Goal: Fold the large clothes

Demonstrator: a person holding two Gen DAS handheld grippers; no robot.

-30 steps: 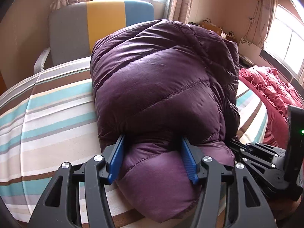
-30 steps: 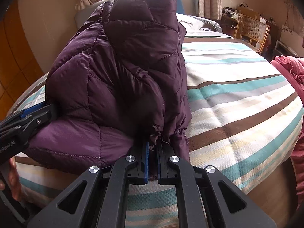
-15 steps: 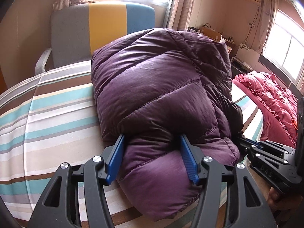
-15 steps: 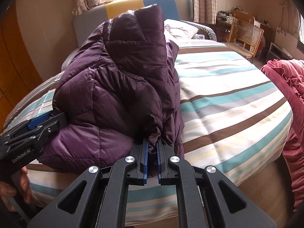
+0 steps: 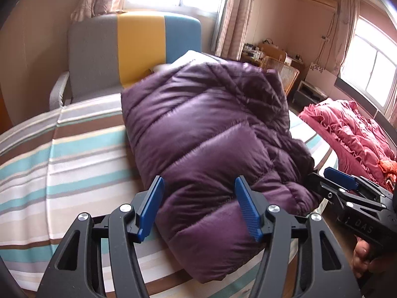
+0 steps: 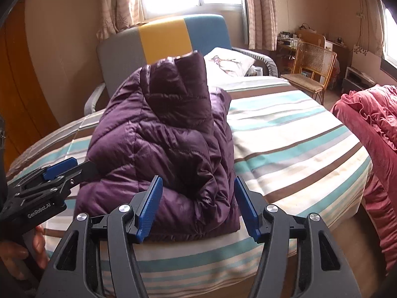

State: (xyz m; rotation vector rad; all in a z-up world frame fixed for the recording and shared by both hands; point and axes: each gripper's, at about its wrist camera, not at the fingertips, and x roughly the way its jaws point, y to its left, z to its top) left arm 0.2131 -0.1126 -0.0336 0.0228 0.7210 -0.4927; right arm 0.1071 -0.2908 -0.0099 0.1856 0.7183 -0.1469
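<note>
Left wrist view: the left gripper (image 5: pixel 199 207) has its blue pads spread wide, with the near end of the purple down jacket (image 5: pixel 211 134) bulging between them; they straddle the padding without pinching it, which reads as a released grip. The right wrist view shows the right gripper (image 6: pixel 198 207) in the same posture, fingers apart on either side of the jacket's near edge, with no fabric caught between them. The spacing probably suits the garment: thick quilted down needs wide jaws to clear it, and it springs back once let go.

The jacket lies as a compact, puffy bundle on the striped bedspread (image 6: pixel 297 134), close to the bed's near edge and within easy reach of both tools. One quilted section stands up at the far end, so the bundle looks loosely stacked, not pressed flat. By the look of it the folding is nearly or fully finished, and what may be left is patting the stack down.

Beyond the bundle are a grey, yellow and blue headboard (image 5: pixel 139 47), a pillow (image 6: pixel 230 63), a rattan chair (image 6: pixel 311 72) and a red ruffled quilt (image 5: pixel 352 129) at the right.
</note>
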